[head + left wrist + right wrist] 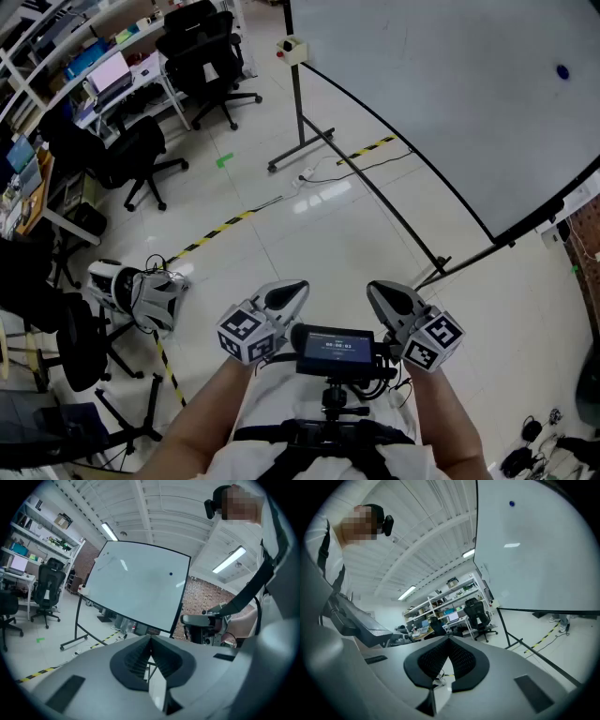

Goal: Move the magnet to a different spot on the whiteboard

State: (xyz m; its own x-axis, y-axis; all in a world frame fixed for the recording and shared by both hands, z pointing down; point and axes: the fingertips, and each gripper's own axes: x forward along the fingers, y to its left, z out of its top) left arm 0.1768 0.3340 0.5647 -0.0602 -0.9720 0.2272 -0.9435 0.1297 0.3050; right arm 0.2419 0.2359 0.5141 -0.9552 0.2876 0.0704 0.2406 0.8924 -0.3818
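Note:
A small dark blue magnet sticks to the big whiteboard at the upper right of the head view. The same magnet shows on the board in the left gripper view, and the magnet appears high up in the right gripper view. Both grippers are held close to the person's body, far from the board. My left gripper is shut with nothing in it, its jaw tips meeting. My right gripper is shut and empty too.
The whiteboard stands on a wheeled black frame. Black office chairs and desks fill the left side. A white and black device lies on the floor near yellow-black tape. A small screen is mounted between the grippers.

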